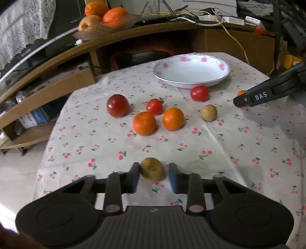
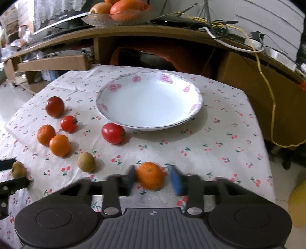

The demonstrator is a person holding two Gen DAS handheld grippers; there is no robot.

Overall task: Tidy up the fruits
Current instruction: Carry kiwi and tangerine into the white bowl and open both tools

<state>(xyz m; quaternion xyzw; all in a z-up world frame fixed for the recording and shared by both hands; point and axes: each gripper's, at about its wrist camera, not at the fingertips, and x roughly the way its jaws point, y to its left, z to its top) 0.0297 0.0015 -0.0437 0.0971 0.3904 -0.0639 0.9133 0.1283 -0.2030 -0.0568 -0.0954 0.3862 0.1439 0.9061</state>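
Note:
My left gripper (image 1: 153,177) is open around a brown kiwi (image 1: 152,171) on the cherry-print tablecloth; the left pad touches it, the right pad stands apart. My right gripper (image 2: 153,180) is open around an orange (image 2: 150,175) near the table's front. A white floral plate (image 2: 197,107) is empty at the back. On the cloth lie a second kiwi (image 1: 209,112), two oranges (image 1: 144,123) (image 1: 173,118), two red tomatoes (image 1: 199,93) (image 1: 154,106) and a dark red fruit (image 1: 117,105).
A wooden shelf (image 1: 145,28) runs behind the table, with a glass bowl of oranges (image 1: 107,14) and tangled cables (image 1: 208,17) on it. Cardboard boxes (image 1: 63,84) stand at the left. The table's edge drops to a tiled floor (image 1: 17,172) at the left.

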